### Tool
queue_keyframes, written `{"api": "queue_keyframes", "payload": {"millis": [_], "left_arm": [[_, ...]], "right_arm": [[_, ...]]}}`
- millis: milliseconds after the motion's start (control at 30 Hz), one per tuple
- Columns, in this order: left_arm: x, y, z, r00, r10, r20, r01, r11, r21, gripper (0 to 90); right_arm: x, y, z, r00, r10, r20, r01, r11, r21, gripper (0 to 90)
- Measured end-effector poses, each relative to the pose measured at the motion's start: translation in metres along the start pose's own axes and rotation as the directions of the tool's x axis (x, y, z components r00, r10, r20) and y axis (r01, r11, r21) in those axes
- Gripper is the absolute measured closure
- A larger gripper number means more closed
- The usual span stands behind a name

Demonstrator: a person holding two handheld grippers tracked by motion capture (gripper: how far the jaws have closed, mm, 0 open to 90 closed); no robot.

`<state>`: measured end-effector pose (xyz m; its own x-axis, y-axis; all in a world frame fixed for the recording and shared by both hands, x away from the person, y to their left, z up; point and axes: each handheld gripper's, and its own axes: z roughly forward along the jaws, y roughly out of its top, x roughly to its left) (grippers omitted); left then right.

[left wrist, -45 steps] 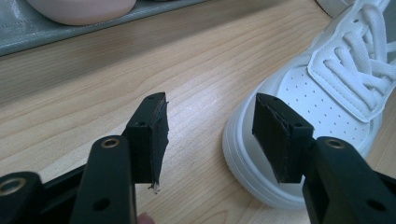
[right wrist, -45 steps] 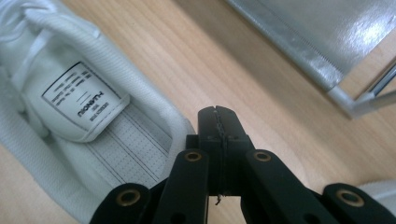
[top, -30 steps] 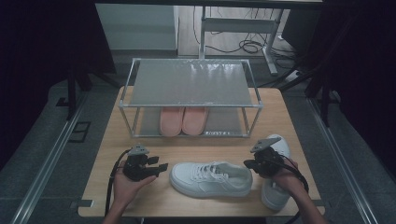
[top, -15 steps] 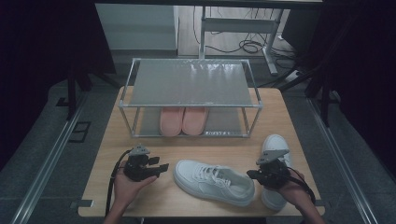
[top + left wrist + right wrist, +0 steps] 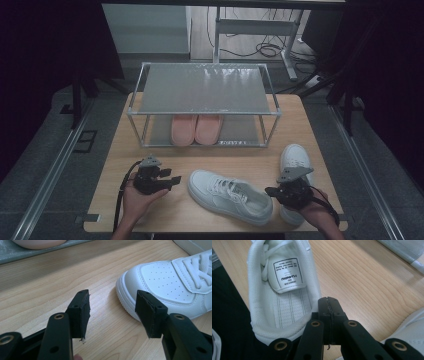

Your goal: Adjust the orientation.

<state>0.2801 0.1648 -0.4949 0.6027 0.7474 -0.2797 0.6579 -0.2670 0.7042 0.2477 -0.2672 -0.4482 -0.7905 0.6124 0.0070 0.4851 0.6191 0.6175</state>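
A white sneaker [image 5: 230,196] lies on the wooden table [image 5: 300,125] near the front edge, toe to the left and heel to the right. My right gripper [image 5: 270,191] is at its heel, jaws shut. In the right gripper view the pressed-together tips [image 5: 328,300] sit against the rim of the sneaker's opening [image 5: 284,290], and I see nothing between them. My left gripper [image 5: 172,181] rests open just left of the toe. In the left gripper view the toe [image 5: 162,282] lies beyond the empty jaws [image 5: 112,297]. A second white sneaker [image 5: 295,160] stands behind the right gripper.
A metal-framed rack [image 5: 202,87] with a grey top shelf stands at the back of the table. A pair of pink slippers [image 5: 196,129] sits on its lower level. The table's front edge runs close under both hands.
The right gripper has moved toward the front edge, and the sneaker's heel has swung that way with it, so the shoe now lies slanted. The left gripper has stayed put.
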Motion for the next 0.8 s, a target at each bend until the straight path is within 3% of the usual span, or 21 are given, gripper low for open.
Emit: {"api": "queue_keyframes", "payload": {"millis": [800], "left_arm": [[0.0, -0.001, 0.002, 1.0, 0.0, -0.001, 0.0, 1.0, 0.009, 45.6]], "right_arm": [[0.023, -0.011, -0.007, 0.9989, -0.034, -0.033, 0.033, 0.999, -0.016, 90.0]]}}
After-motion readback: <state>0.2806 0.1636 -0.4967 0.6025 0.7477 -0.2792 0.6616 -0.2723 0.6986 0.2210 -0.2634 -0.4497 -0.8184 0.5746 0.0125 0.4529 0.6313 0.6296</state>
